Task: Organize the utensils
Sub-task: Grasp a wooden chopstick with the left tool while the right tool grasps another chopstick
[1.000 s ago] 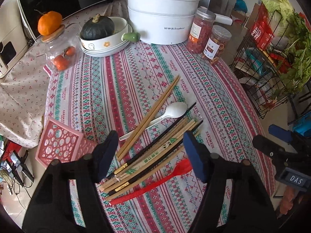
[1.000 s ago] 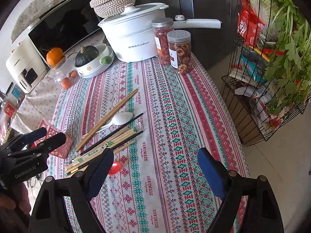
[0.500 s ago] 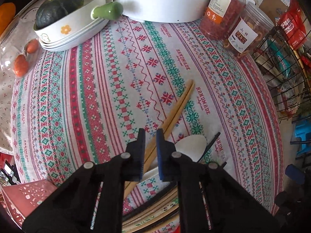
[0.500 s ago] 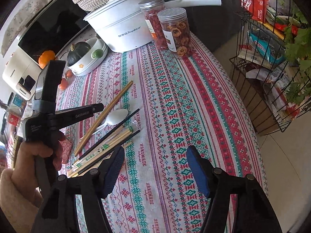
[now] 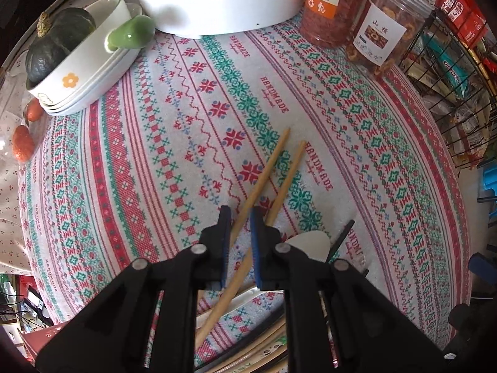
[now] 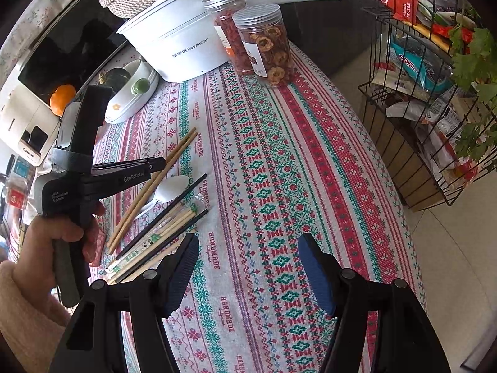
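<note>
Two plain wooden chopsticks (image 5: 273,161) (image 6: 174,155) lie on the patterned tablecloth, their far tips spread apart. My left gripper (image 5: 240,214) (image 6: 160,163) points steeply down over them. Its jaws are almost closed and are opening slightly, with both sticks between the pads, one against each pad. Just right of it lie a white spoon (image 5: 310,242) (image 6: 172,186) and a bundle of black and paper-wrapped chopsticks (image 6: 167,230). My right gripper (image 6: 248,239) hangs open over bare cloth at the near edge, with nothing between its fingers.
At the back stand a white pot (image 5: 217,0), two jars of dried fruit (image 5: 329,9) (image 5: 385,37) and stacked bowls with a dark squash (image 5: 77,71). A wire rack of groceries (image 6: 419,108) stands right of the table. A pink basket (image 5: 43,338) sits at the near left.
My left gripper came down and forward onto the wooden chopsticks, and its jaws went from wide to nearly closed around them. The stick tips spread apart. My right gripper sank slightly and its jaws narrowed a little.
</note>
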Available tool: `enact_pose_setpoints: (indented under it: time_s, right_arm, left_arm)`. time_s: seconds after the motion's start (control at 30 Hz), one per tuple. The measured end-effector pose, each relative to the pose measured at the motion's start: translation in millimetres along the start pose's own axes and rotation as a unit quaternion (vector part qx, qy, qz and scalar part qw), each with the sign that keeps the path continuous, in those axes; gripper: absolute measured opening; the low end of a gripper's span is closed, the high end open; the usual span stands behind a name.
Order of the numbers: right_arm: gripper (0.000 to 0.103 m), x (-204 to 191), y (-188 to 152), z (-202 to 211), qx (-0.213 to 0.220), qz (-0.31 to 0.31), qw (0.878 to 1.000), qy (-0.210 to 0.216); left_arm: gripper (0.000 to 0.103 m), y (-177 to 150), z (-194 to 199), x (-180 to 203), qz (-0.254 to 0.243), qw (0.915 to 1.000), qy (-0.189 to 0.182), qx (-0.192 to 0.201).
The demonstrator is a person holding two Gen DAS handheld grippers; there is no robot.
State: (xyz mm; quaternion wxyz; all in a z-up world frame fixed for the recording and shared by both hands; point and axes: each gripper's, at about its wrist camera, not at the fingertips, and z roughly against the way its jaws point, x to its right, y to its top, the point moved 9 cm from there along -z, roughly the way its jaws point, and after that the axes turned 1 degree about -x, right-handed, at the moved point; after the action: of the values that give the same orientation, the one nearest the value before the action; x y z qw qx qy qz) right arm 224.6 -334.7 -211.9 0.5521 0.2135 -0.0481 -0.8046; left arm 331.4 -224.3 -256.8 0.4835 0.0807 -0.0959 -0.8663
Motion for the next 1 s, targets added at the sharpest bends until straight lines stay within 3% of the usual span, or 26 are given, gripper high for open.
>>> enact_pose_setpoints:
  time_s: [0.23,0.4,0.77,0.9,1.0]
  right_arm:
    - [0.068,-0.3,-1.8,-1.3,-0.006,0.0,1.0,-0.001]
    - [0.068,-9.5,-3.8,-2.5,-0.011,0.002,1.0,0.007]
    - [0.068,-75.1,21.0,-23.6,-0.005,0.054,0.998,0.025]
    - [0.063,-104.0,39.7,-43.9,-0.004,0.057,0.997,0.045]
    - [0.056,-117.0,53.2,-65.2,-0.002,0.064,0.997,0.042]
  left_arm:
    - [0.013,0.3,-0.5,3.4,0.017,0.9996,0.0,0.021]
    - [0.012,-17.8,52.6,-5.4,0.018,0.9971,-0.008,0.073]
    - [0.01,-69.7,156.6,-74.6,0.064,0.9794,-0.032,0.189]
    - [0.007,-81.8,170.8,-92.7,0.092,0.9697,-0.049,0.221]
    - [0.007,-87.5,169.0,-100.2,0.096,0.9689,-0.049,0.223]
